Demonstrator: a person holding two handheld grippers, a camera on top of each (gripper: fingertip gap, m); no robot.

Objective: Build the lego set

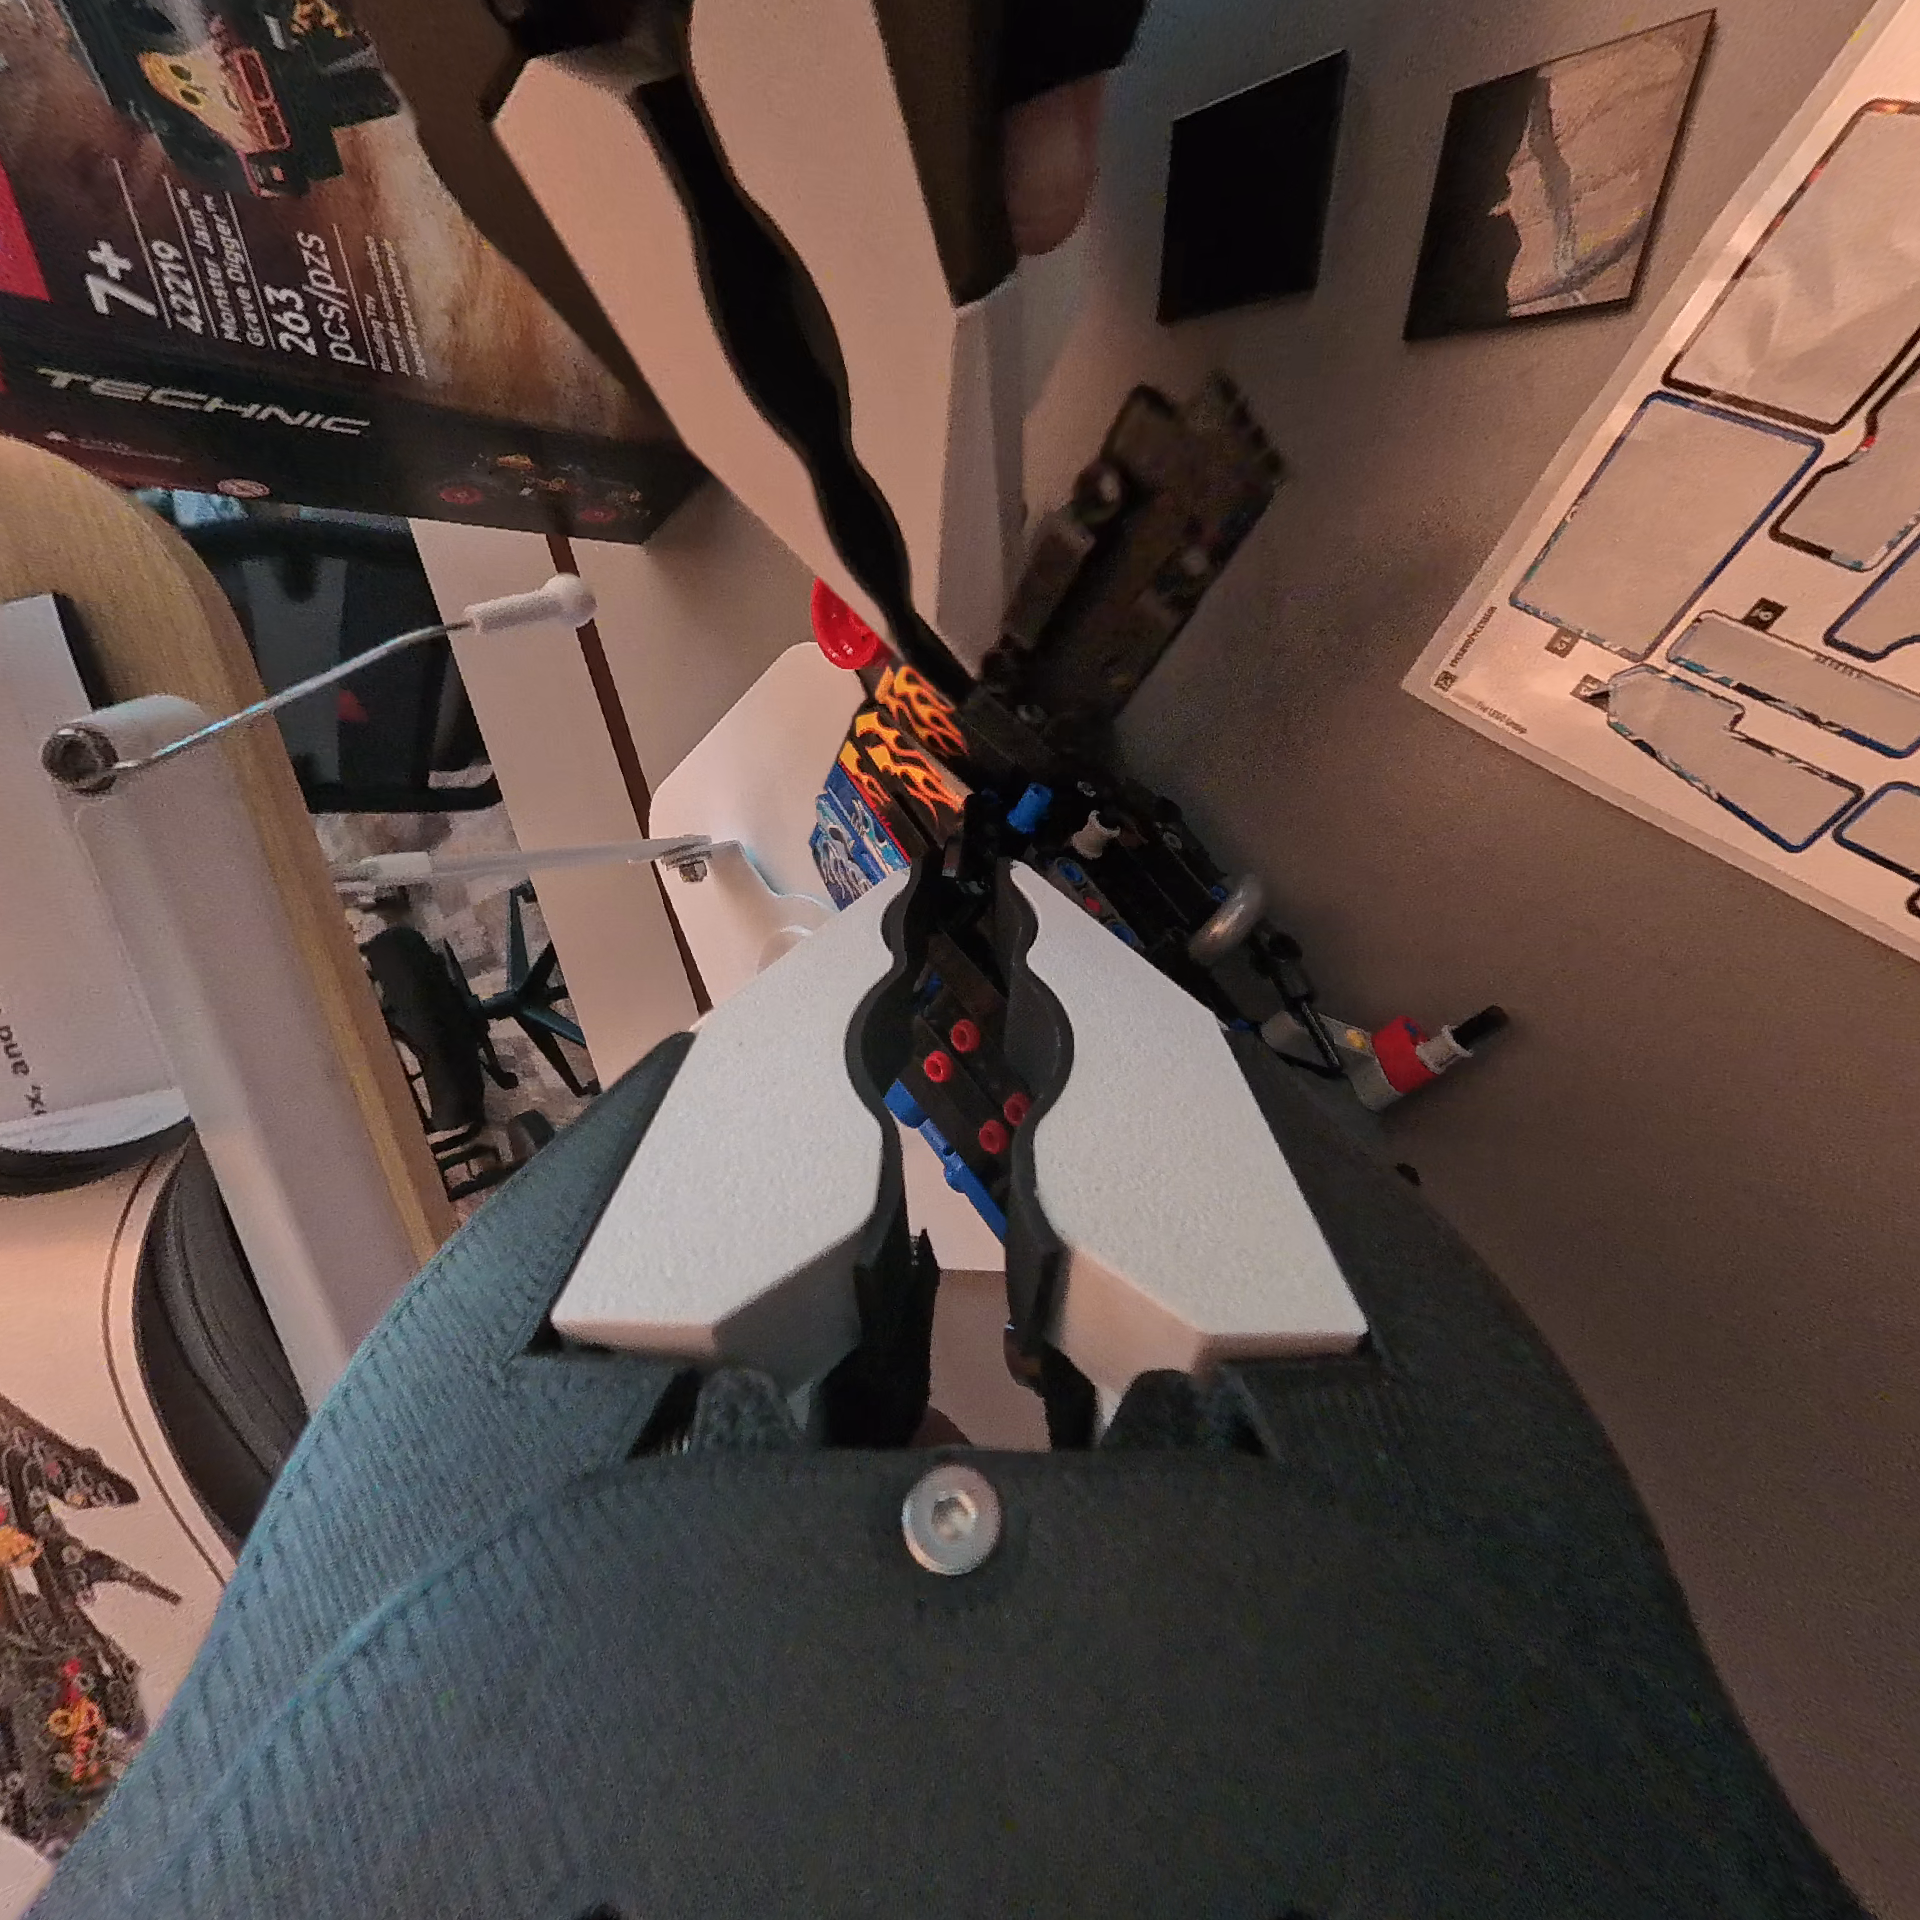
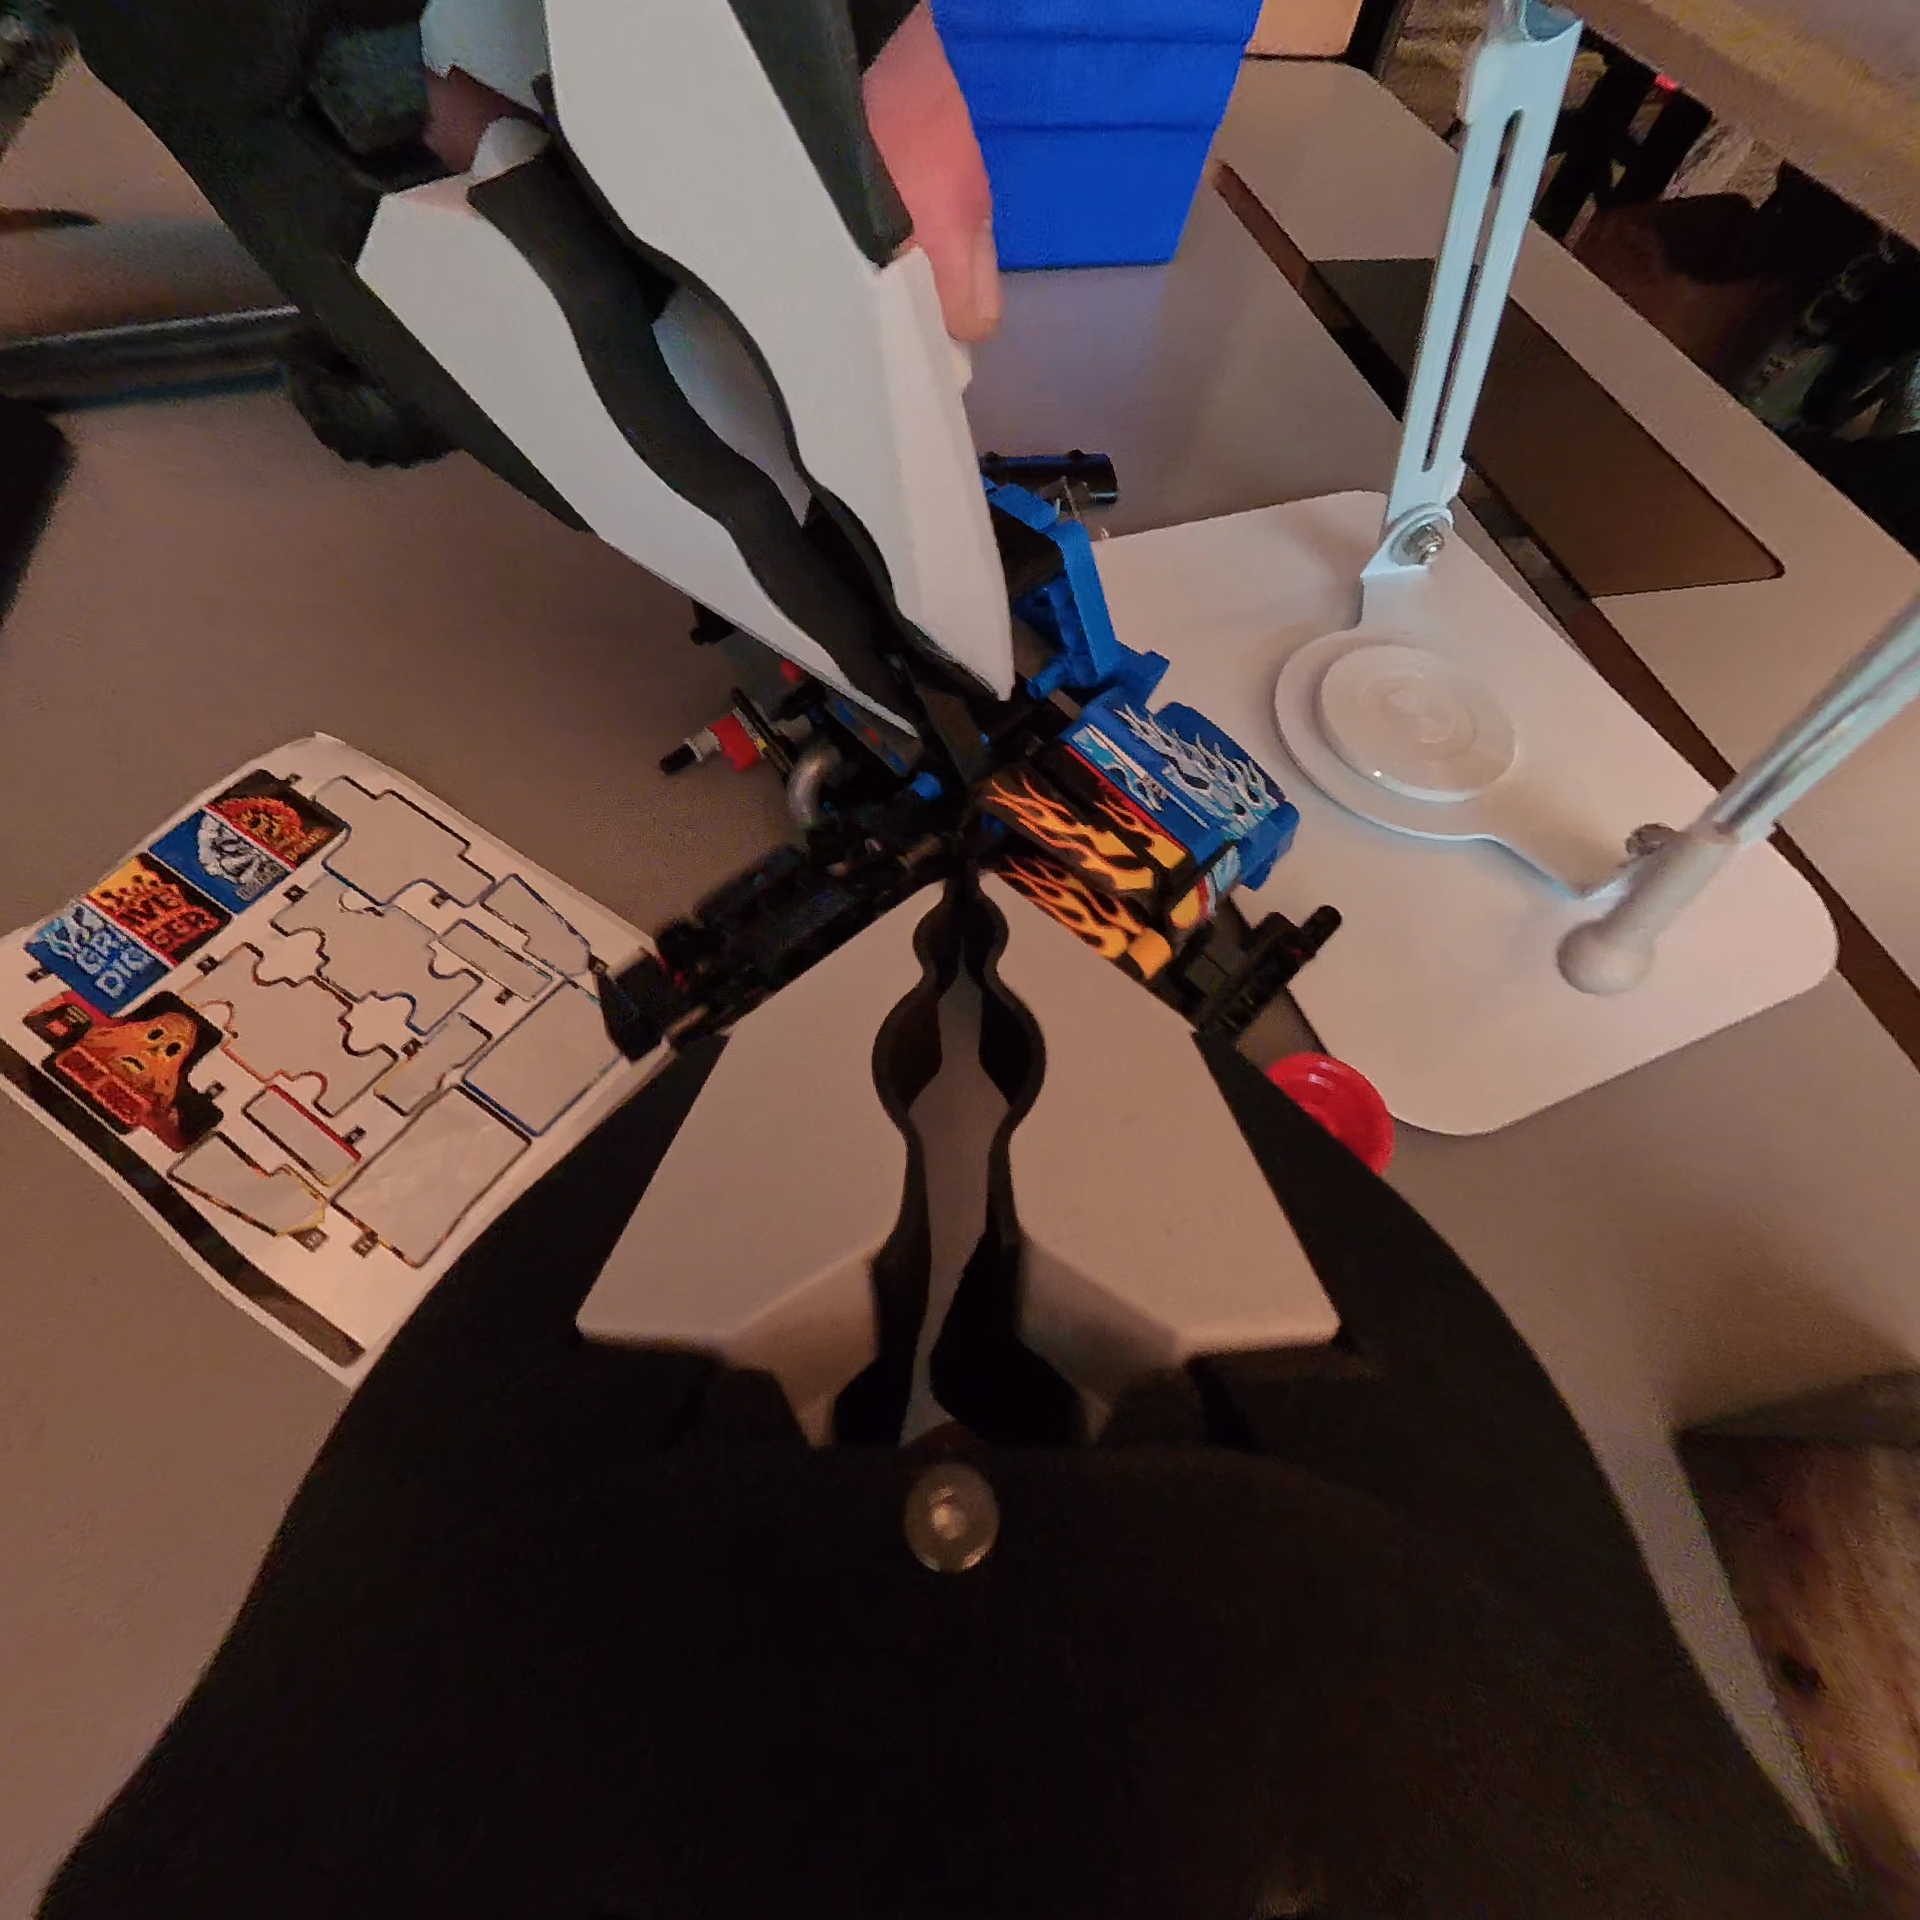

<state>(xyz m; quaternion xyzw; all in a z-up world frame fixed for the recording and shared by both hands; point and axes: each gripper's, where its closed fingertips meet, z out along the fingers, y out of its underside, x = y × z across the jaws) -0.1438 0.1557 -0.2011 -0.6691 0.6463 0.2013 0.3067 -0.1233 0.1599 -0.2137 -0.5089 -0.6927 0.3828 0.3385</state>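
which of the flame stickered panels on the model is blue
The outermost panel, with white flames on blue, lying toward the white lamp base. The two panels beside it, nearer the right gripper, have orange flames on black.

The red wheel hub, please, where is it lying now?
In the right wrist view, the red wheel hub lies on the table right of the right gripper, at the white stand base's edge.

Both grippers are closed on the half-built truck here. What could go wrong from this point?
Both the left gripper and right gripper clamp the lego model from opposite sides, so uneven pulling could pop joined pieces apart. A loose red-and-grey part lies close beside the model and might get knocked away. The sticker sheet nearby could be swept or creased.
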